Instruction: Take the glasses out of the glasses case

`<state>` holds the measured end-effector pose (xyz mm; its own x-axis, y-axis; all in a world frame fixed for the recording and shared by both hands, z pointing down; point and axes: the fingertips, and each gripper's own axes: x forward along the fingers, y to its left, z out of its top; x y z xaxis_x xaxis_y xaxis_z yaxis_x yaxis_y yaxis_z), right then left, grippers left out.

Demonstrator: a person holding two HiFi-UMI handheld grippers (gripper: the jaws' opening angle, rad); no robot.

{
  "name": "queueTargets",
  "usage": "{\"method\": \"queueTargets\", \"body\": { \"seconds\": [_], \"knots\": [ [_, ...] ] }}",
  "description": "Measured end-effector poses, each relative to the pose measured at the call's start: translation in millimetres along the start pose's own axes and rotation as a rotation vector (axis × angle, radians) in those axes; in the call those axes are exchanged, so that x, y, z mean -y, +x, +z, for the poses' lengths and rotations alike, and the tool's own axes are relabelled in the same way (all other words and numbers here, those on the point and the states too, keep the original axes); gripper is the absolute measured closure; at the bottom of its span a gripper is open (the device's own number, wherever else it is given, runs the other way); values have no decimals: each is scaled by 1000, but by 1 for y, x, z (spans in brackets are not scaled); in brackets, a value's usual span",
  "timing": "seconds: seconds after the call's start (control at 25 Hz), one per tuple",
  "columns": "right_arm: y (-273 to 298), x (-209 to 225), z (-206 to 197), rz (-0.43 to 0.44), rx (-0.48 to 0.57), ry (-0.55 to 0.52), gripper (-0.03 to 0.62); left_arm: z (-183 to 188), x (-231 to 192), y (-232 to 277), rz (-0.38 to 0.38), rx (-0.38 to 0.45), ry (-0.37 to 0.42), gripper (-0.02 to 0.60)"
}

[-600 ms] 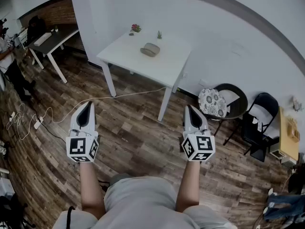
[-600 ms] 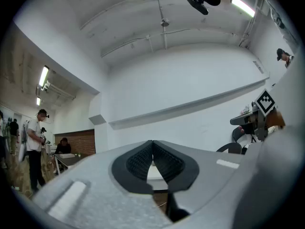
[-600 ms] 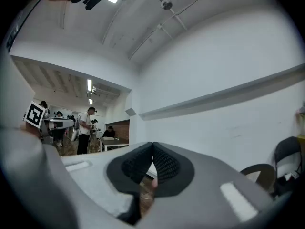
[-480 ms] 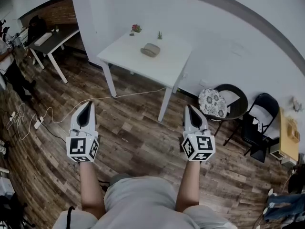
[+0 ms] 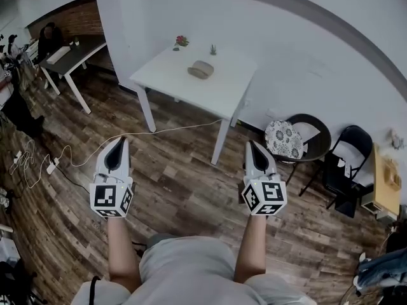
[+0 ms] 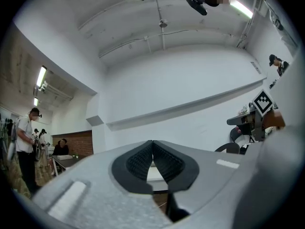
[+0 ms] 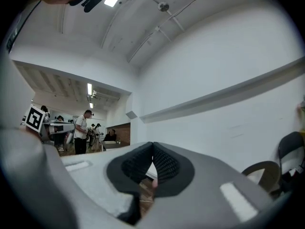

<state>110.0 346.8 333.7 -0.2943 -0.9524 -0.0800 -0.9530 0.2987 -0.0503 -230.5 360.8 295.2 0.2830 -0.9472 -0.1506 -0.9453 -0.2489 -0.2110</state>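
Hovering side by side over wood floor (image 5: 184, 176), well short of white desk (image 5: 222, 94): left gripper (image 5: 117, 141) and right gripper (image 5: 253, 145). Both have jaws pressed together, nothing held. Grey glasses case (image 5: 201, 69) lies near desk's far edge, near two small potted plants (image 5: 182, 40), well apart from both grippers.

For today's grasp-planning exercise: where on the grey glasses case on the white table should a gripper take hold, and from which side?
Probably across the narrow middle of the glasses case, coming from above: it lies flat and closed on the table, a rounded oblong with bare tabletop around it. Seam side: cannot tell.
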Motion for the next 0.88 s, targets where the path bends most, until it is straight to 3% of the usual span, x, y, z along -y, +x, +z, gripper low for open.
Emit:
{"method": "queueTargets", "body": {
  "seconds": [0.48, 0.6, 0.88],
  "knots": [
    [-4, 8, -7, -15, -12, 14, 591, -7, 12, 8, -52, -25, 2, 568],
    [-4, 11, -5, -21, -13, 16, 591, -6, 14, 11, -58, -23, -1, 515],
    [-1, 10, -6, -14, -9, 10, 591, -7, 14, 13, -64, -20, -3, 482]
  ]
}}
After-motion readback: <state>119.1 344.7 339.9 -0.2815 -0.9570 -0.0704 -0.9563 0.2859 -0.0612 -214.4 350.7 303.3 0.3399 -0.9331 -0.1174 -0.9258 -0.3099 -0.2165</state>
